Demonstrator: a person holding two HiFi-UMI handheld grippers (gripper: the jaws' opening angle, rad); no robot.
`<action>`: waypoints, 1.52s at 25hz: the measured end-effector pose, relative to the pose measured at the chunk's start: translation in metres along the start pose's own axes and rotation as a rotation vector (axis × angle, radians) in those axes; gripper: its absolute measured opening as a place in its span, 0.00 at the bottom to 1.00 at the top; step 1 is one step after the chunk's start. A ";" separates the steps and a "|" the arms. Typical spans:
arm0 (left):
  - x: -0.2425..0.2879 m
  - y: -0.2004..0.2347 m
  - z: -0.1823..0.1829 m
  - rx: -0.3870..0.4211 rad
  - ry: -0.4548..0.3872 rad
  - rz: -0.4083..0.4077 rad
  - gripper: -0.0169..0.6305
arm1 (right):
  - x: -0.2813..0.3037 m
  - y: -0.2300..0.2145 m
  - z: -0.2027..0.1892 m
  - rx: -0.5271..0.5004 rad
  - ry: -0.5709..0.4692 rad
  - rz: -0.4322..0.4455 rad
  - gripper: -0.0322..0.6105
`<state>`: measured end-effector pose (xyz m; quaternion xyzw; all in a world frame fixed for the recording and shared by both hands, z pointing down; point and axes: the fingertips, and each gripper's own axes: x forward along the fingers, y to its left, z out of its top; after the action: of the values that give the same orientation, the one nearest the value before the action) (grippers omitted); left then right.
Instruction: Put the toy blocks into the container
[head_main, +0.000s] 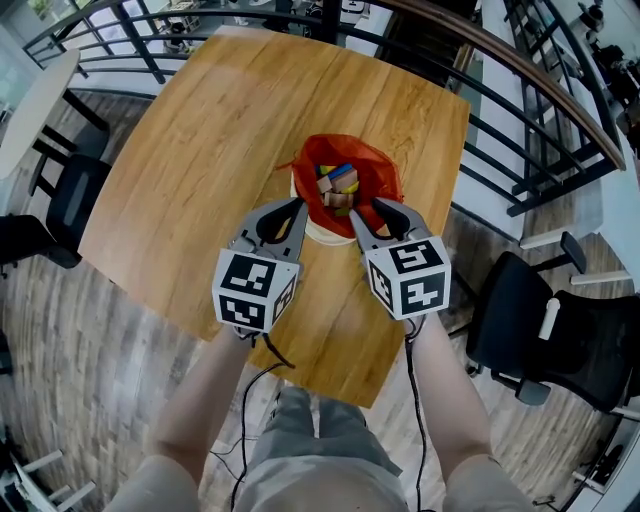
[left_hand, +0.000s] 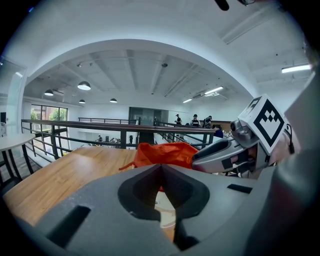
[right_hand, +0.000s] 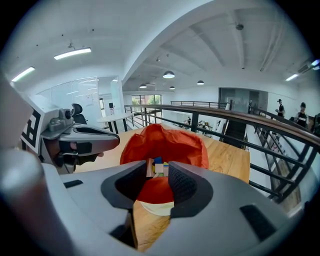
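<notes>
Near the middle of the desk (head_main: 200, 150), a bit closer to its right edge, sits the container (head_main: 386, 178). It is a round white tub with a red bag inside. The toy blocks (head_main: 338, 186) are piled in the bag; some are yellow, blue and plain wood. The left gripper (head_main: 299, 205) is at the near left side of the container, just beside its rim. Its jaws are pressed together with nothing between them. The right gripper (head_main: 367, 212) is at the near right side, by the rim. Its jaws are apart and hold nothing; the blocks show through the gap, down in the bag. A black chair (head_main: 560, 330) stands past the desk's right edge.
</notes>
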<state>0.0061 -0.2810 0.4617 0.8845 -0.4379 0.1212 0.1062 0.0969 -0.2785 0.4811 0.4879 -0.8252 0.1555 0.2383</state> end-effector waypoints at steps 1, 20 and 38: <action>-0.002 -0.001 0.003 0.003 -0.004 -0.002 0.04 | -0.003 0.000 0.003 0.003 -0.011 -0.004 0.27; -0.102 -0.034 0.124 0.082 -0.216 0.005 0.04 | -0.159 0.040 0.127 -0.036 -0.385 0.027 0.15; -0.248 -0.119 0.197 0.178 -0.420 -0.044 0.04 | -0.309 0.126 0.158 -0.104 -0.601 0.132 0.14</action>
<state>-0.0210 -0.0823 0.1892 0.9056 -0.4184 -0.0299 -0.0634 0.0744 -0.0703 0.1775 0.4445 -0.8955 -0.0228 -0.0024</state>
